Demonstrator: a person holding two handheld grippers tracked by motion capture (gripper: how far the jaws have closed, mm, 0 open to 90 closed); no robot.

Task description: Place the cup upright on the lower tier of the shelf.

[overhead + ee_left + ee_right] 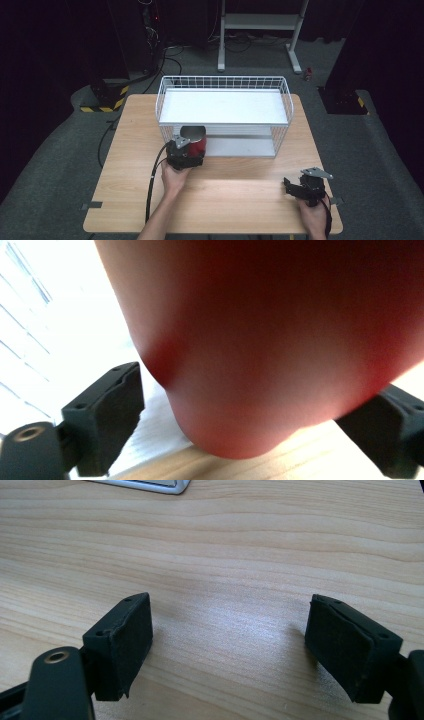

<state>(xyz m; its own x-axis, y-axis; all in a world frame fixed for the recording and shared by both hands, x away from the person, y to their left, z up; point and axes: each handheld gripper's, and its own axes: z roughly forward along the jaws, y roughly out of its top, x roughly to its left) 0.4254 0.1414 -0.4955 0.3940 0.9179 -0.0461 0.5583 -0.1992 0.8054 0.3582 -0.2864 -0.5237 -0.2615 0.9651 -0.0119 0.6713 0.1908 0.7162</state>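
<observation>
A red cup with a silvery inside stands on the wooden table, right at the front of the white wire basket. My left gripper reaches around it from the near side. In the left gripper view the red cup looms very close between the two black jaws of the left gripper. A thin bright gap shows between the left pad and the cup wall. The cup's edge hides the right pad's contact. My right gripper stands open over bare wood near the table's front right.
The wire basket holds a white shelf board and a grey base, and takes up the back half of the table. A corner of that base shows in the right gripper view. Dark floor, cables and a metal stand lie beyond.
</observation>
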